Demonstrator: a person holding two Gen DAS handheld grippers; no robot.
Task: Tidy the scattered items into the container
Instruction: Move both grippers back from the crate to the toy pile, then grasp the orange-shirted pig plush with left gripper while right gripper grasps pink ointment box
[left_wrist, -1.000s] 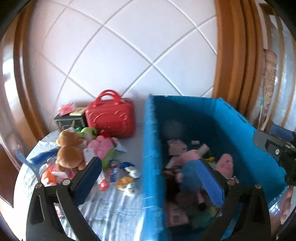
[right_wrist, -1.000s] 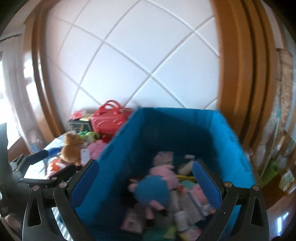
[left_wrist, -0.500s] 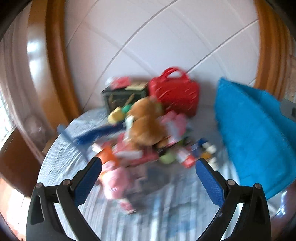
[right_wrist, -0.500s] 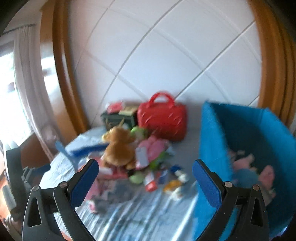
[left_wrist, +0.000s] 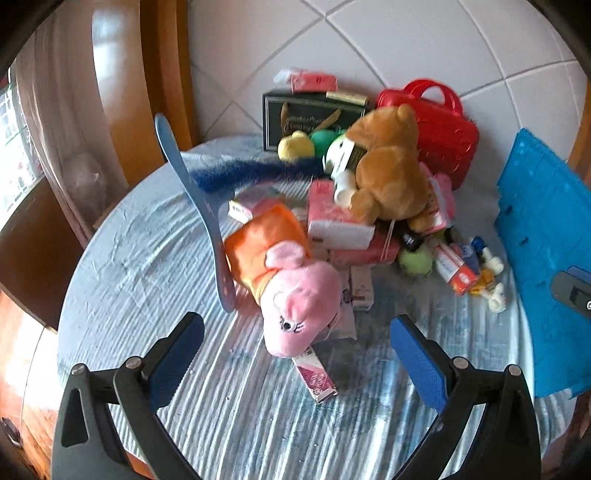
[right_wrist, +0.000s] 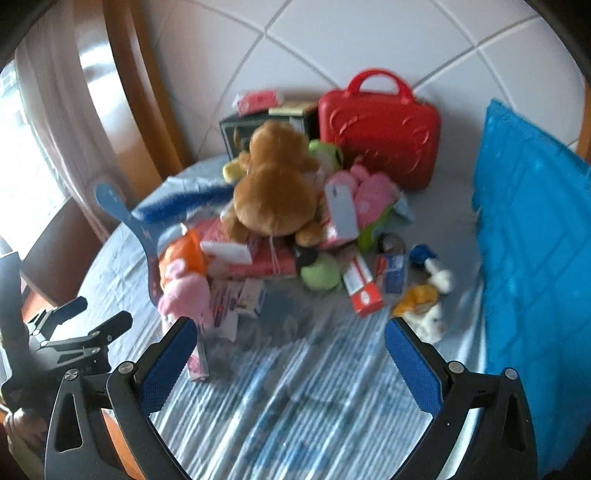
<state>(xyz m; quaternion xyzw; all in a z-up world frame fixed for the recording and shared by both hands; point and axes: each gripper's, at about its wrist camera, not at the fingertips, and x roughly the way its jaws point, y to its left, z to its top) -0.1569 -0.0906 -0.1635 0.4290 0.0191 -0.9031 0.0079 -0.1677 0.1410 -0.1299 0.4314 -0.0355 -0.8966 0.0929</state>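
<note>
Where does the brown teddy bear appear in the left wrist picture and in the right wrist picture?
Left wrist: brown teddy bear right of centre, upper half, on the pile.
Right wrist: brown teddy bear just left of centre, upper half, back towards the camera.
Shared landmark: the red case behind it, by the wall.

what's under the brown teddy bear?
The brown teddy bear sits on top of the pile, on pink and white packets, with a pink plush beside it. Whatever lies directly beneath its body is hidden.
</note>
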